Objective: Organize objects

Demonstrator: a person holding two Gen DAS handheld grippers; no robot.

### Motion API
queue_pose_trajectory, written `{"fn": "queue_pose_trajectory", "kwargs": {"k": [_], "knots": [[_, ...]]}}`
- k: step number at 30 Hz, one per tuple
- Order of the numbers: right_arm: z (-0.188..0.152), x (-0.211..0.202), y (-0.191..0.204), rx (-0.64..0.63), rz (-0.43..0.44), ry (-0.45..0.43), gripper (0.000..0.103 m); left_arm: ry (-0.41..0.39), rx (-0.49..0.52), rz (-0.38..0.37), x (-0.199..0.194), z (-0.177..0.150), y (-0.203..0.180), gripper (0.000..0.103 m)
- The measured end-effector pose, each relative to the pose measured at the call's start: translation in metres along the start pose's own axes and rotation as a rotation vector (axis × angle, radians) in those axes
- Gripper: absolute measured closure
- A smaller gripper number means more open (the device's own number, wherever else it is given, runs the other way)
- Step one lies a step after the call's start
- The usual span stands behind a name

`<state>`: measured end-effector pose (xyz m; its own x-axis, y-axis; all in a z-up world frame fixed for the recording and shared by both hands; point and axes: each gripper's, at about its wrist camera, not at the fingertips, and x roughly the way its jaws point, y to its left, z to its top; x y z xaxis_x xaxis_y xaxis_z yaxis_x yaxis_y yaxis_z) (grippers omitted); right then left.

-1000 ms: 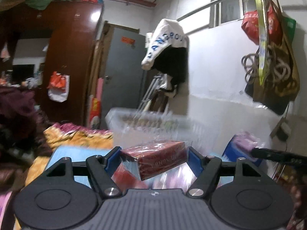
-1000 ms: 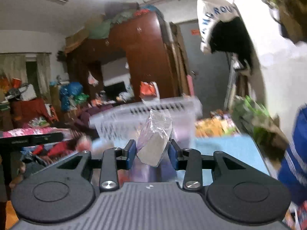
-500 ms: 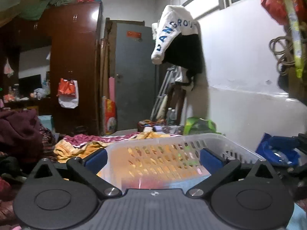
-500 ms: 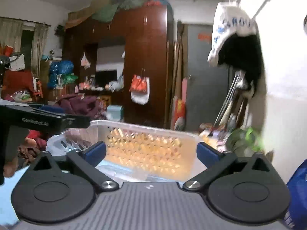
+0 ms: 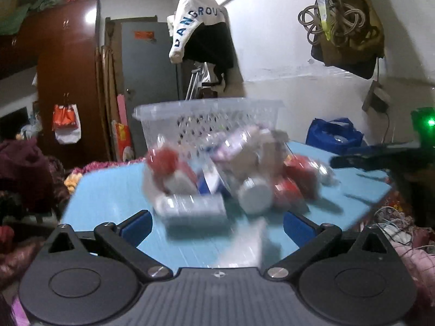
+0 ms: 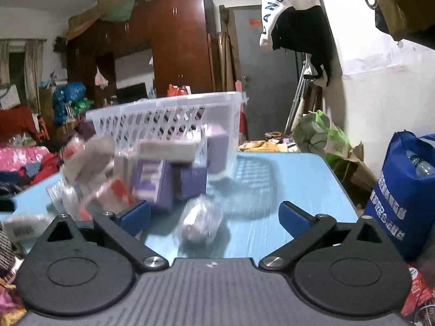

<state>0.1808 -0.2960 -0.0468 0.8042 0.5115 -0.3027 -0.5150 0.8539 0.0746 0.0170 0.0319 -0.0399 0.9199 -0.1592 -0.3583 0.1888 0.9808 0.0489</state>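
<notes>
A clear plastic basket [image 5: 209, 119] stands at the far side of a light blue table [image 5: 108, 198]; it also shows in the right wrist view [image 6: 174, 114]. A blurred pile of packets and boxes [image 5: 233, 174] lies in front of it, with purple boxes [image 6: 163, 182] and a clear wrapped packet [image 6: 199, 222] nearest. My left gripper [image 5: 216, 224] is open and empty, low over the table before the pile. My right gripper [image 6: 214, 214] is open and empty, with the wrapped packet between its fingers' line. The right gripper shows in the left view [image 5: 375, 157].
A blue shopping bag [image 6: 407, 190] stands at the table's right edge. A green bag [image 6: 320, 133] and a door lie beyond. A dark wardrobe [image 6: 163, 54] and heaped clothes [image 6: 24, 160] are on the left. A jacket [image 5: 201, 32] hangs on the wall.
Both grippers let go of their packets over the basket, opened wide, and pulled back. They now sit low in front of the pile on the table.
</notes>
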Motion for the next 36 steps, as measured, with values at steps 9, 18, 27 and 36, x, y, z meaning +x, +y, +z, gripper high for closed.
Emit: {"fn": "queue_pose_trajectory", "kwargs": {"k": [9,18,27,36], "knots": [[-0.01,0.021,0.001,0.027,0.014,0.078,0.034,0.051,-0.035,-0.013,0.01,-0.027,-0.001,0.009],[-0.019,0.017,0.006,0.001,0.042,0.055,0.061,0.037,-0.032,-0.002,0.017,-0.029,-0.014,0.059],[-0.023,-0.002,0.01,0.005,0.057,-0.003,0.062,-0.031,-0.053,0.01,0.006,-0.027,-0.008,0.06],[-0.022,-0.013,0.007,0.002,0.056,-0.056,0.063,-0.088,-0.099,0.006,0.005,-0.023,0.0,0.06]]}}
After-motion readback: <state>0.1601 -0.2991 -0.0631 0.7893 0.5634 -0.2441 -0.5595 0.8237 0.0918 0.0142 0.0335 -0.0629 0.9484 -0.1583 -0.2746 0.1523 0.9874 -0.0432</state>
